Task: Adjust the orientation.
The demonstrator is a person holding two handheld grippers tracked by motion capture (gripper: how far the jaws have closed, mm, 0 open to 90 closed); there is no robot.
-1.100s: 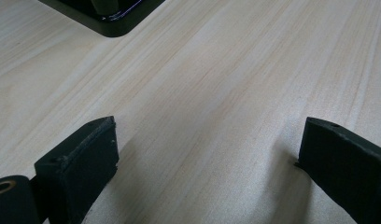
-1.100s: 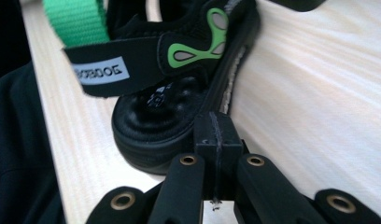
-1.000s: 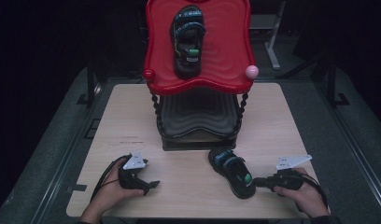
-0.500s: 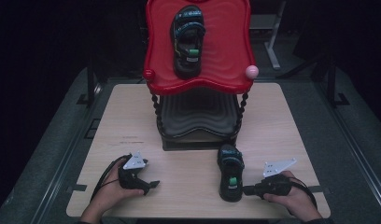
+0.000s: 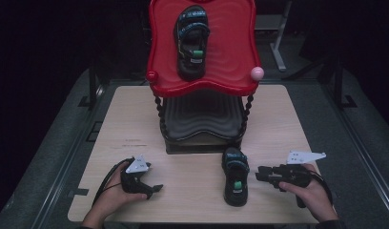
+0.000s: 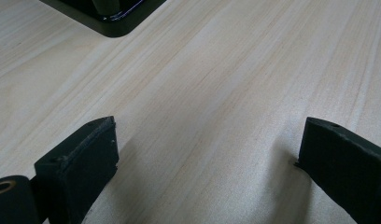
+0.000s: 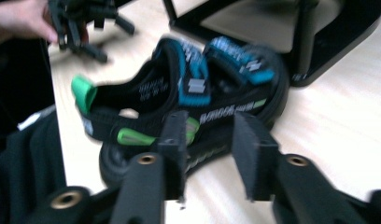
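Two sandals: one on red tray (image 5: 230,81) up top (image 5: 191,40), other on table (image 5: 197,191) (image 5: 235,175) w/ right gripper (image 5: 259,175) jaws slightly apart just beside it, not touching; left gripper (image 5: 154,189) jaws spread wide, empty.

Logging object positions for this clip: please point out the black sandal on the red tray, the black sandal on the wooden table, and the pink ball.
Black sandal on red tray (image 5: 191,40): high view, straps.
Black sandal on wooden table (image 5: 235,175): high view, midfoot.
Pink ball (image 5: 256,73): high view, centre.
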